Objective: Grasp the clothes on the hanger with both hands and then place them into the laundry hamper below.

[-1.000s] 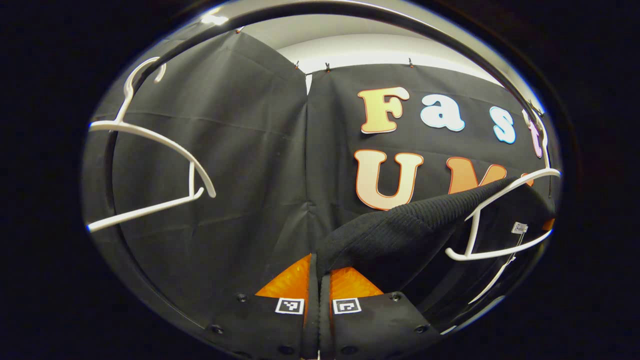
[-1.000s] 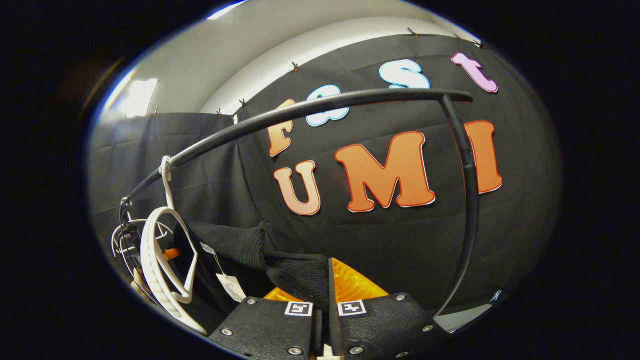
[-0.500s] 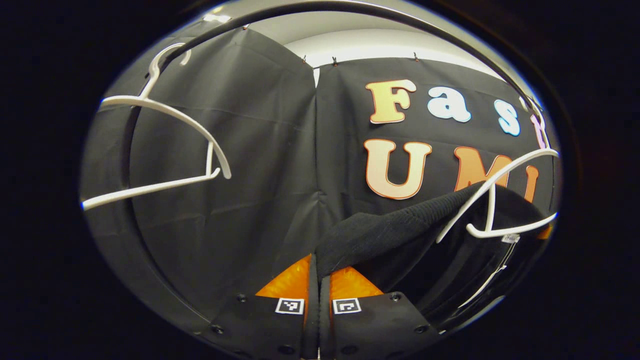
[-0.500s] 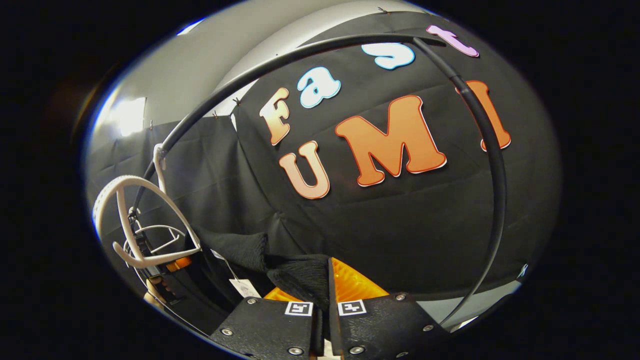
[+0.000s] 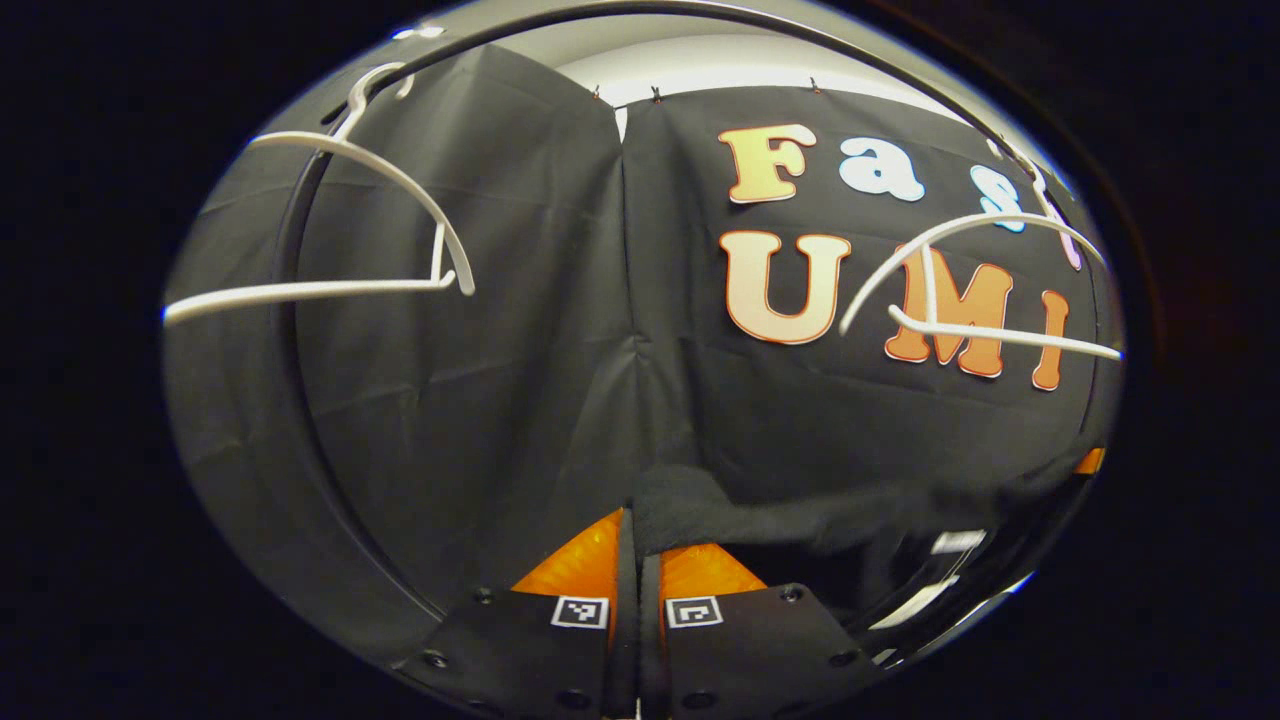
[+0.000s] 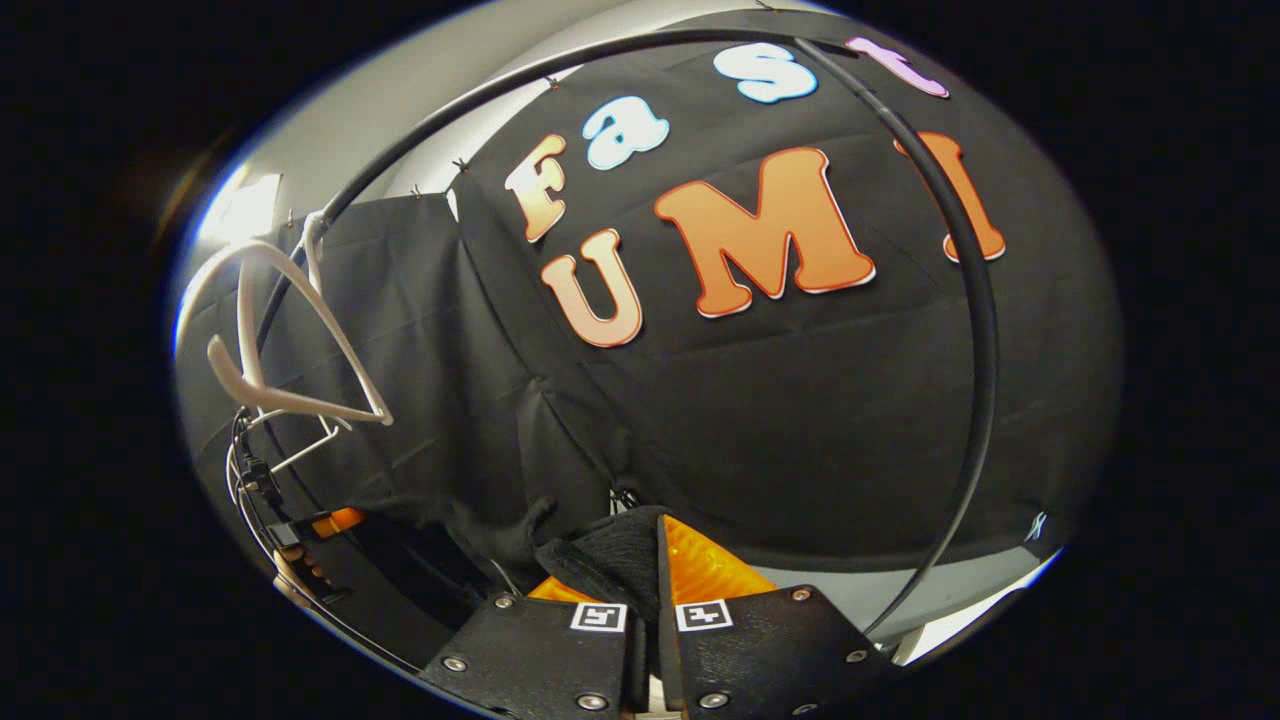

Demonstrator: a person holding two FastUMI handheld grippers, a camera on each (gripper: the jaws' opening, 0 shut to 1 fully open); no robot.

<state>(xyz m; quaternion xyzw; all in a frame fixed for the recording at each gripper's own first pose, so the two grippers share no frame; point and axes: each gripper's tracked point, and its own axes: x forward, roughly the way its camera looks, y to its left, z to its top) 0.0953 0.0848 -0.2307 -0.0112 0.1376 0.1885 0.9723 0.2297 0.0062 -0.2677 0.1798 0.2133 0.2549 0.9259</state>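
Note:
A black knit garment (image 5: 800, 515) hangs stretched between my two grippers, below the hangers. My left gripper (image 5: 638, 565) is shut on one end of it, and the cloth runs off to the right with a white tag (image 5: 958, 541) dangling. In the right gripper view my right gripper (image 6: 655, 560) is shut on the other end of the garment (image 6: 600, 550). The white hanger (image 5: 960, 300) that carried it hangs bare on the rail, up right of the left gripper. That hanger (image 6: 285, 345) is at the left in the right gripper view, with the left gripper (image 6: 320, 525) below it.
A second bare white hanger (image 5: 380, 210) hangs at the upper left. The black clothes rail (image 6: 975, 300) arches overhead and drops down on the right as a post. The booth's black cloth wall stands close behind.
The garment has slid off the white hanger and dropped below it. Both grippers have moved down with it, and the bare hanger now sits higher in both views.

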